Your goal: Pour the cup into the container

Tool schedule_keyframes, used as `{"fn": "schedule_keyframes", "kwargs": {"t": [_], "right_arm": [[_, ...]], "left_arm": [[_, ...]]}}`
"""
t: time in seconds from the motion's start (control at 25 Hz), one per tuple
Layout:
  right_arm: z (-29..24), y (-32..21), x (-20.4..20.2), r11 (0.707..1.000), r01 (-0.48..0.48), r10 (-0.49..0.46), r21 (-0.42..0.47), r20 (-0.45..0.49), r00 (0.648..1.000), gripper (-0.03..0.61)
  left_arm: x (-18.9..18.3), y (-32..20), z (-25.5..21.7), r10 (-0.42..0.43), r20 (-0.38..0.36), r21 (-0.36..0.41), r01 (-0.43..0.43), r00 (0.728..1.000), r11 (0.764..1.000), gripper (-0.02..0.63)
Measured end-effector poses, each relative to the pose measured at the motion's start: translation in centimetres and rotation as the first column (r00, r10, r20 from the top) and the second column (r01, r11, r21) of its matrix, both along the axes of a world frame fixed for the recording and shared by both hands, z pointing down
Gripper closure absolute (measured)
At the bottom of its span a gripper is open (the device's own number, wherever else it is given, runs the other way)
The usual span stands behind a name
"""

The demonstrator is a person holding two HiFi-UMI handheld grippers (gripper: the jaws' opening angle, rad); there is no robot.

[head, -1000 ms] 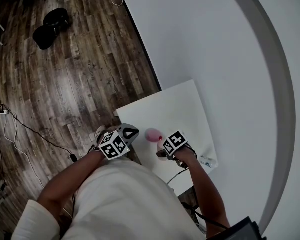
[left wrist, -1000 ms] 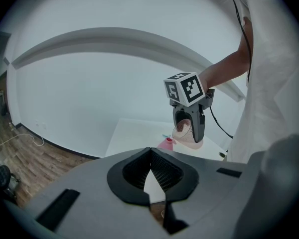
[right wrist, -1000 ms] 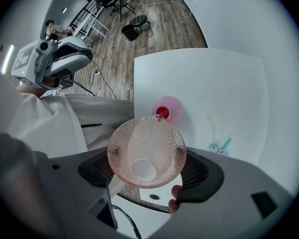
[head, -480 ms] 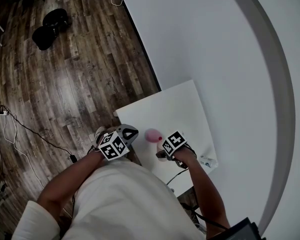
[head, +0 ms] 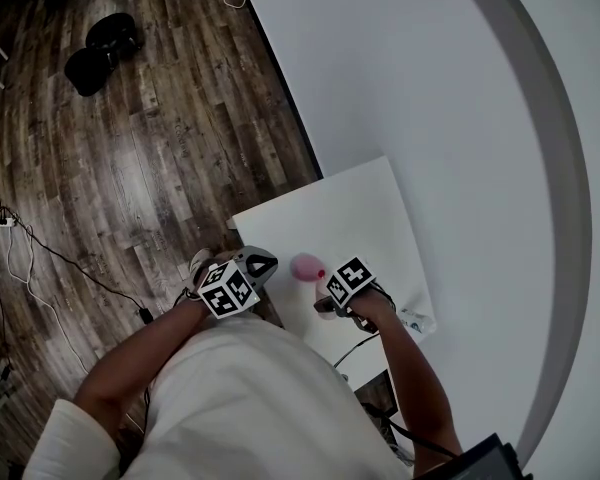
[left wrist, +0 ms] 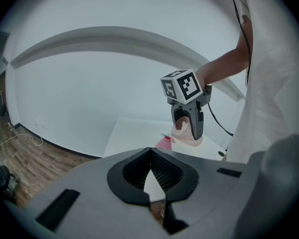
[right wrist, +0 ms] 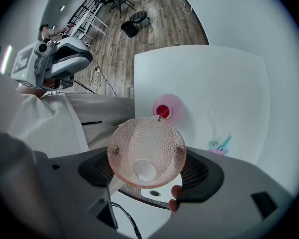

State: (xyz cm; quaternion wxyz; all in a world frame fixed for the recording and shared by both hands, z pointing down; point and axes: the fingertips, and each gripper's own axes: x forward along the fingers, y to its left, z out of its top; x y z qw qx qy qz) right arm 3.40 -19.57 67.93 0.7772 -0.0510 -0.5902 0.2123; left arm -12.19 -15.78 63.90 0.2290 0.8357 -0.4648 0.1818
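white short-sleeved shirt (head: 250,403); grey left gripper (head: 263,264) and right gripper (right wrist: 147,159) bear black-and-white marker cubes (head: 227,290).

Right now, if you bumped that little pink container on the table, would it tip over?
Probably easily: the small pink container looks light, and nothing steadies it. Its base seems wider than its narrow red mouth, which should help a little. The smooth white table might let it slide instead.
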Motion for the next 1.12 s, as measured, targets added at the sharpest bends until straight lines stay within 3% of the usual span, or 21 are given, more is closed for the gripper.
{"fn": "schedule_keyframes", "kwargs": {"t": [1.12], "right_arm": [[-0.54, 0.16, 0.28, 0.999, 0.026, -0.027, -0.022, -0.037, 0.999, 0.196]], "left_arm": [[0.15, 0.3, 0.5, 0.004, 0.0, -0.007, -0.004, 1.0, 1.0, 0.603]]}}
